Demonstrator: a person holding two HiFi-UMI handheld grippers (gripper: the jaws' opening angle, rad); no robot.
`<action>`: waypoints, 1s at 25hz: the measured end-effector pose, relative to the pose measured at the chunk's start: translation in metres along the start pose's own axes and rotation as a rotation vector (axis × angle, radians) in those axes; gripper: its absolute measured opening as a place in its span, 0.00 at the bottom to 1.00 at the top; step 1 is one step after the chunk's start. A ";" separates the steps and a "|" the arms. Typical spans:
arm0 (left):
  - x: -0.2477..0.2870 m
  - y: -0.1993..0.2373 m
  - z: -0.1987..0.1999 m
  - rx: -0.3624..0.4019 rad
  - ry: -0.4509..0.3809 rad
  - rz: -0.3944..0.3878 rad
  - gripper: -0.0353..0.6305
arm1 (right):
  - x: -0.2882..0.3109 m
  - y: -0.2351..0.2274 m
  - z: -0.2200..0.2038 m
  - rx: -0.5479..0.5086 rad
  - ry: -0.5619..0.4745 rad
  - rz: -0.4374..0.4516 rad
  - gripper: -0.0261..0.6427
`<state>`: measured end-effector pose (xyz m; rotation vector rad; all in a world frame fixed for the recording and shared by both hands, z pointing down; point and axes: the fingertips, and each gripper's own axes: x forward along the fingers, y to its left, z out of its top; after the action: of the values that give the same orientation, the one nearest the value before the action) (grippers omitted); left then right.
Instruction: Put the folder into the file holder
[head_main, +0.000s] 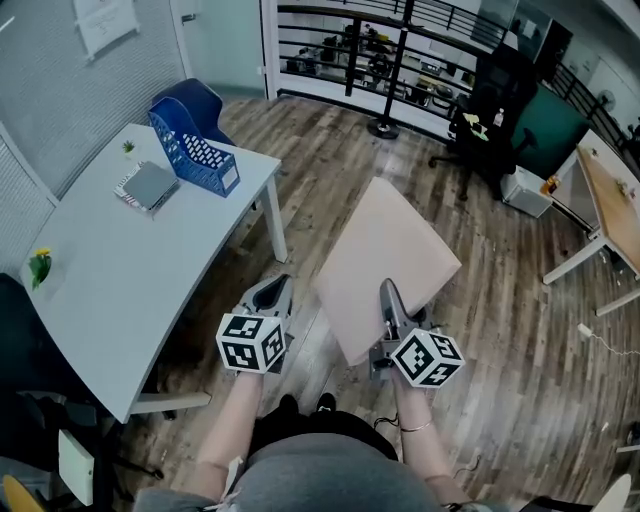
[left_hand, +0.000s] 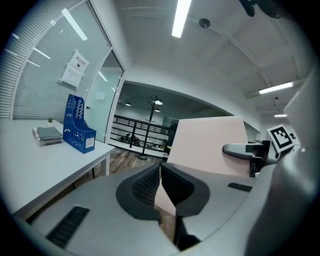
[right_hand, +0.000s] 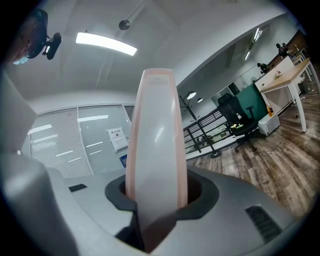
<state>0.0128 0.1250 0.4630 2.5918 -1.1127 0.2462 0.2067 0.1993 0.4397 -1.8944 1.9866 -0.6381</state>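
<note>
While the right gripper clamps the folder by its near edge, jaws held fairly wide by its thickness, the holder stands well apart, ahead and to the left at the table's far end. The folder's long axis runs forward, away from the person, out over the floor right of the table. The left gripper is nearer the holder; its jaws sit together, apparently empty. Reaching the slot likely calls for a carry leftward and forward.

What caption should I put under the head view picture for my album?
Right gripper holds a pink folder; the blue file holder stands on the white table.
</note>
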 end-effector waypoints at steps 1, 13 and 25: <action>0.001 -0.002 0.000 0.003 0.000 0.004 0.10 | 0.000 -0.002 0.002 -0.002 -0.001 0.002 0.27; 0.017 0.003 -0.006 0.012 0.022 0.055 0.10 | 0.029 -0.008 0.022 -0.025 -0.015 0.055 0.27; 0.102 0.084 0.021 -0.026 0.022 0.089 0.10 | 0.146 -0.007 0.048 -0.031 -0.023 0.102 0.28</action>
<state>0.0224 -0.0060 0.4893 2.5139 -1.2170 0.2781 0.2282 0.0495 0.4132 -1.7956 2.0754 -0.5585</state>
